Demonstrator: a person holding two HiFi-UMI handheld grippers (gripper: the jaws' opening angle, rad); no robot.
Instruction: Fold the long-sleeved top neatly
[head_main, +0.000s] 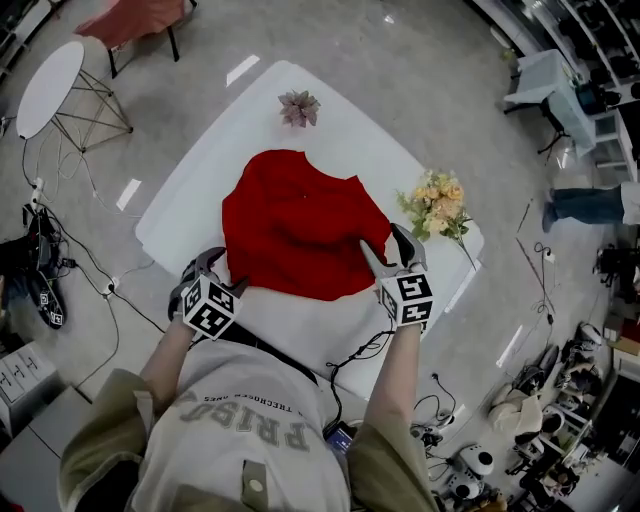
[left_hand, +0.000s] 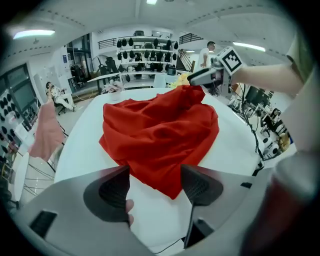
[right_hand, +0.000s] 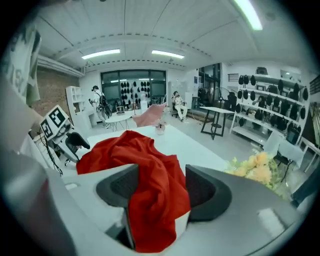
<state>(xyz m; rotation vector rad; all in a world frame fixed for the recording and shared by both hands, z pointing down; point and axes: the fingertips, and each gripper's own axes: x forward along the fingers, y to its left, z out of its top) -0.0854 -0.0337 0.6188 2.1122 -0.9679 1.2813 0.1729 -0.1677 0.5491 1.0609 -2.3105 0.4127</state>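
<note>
The long-sleeved top (head_main: 300, 235) is soft red cloth, matt, rumpled into loose creases and folds. It lies on a counter (head_main: 190, 195) with a smooth, plain white, matt surface. The left gripper (left_hand: 155, 172) and the right gripper (right_hand: 161, 174) have bodies of smooth grey plastic with a dull sheen. Their fingers (left_hand: 116, 190) carry darker pads with a fine ribbed, rubbery-looking texture. Each marker cube (head_main: 212, 307) has flat, matt black-and-white faces. The floor (head_main: 400, 60) is grey, polished and glossy, mirroring the ceiling lights. The person's shirt (head_main: 240, 420) is pale matt cloth.
</note>
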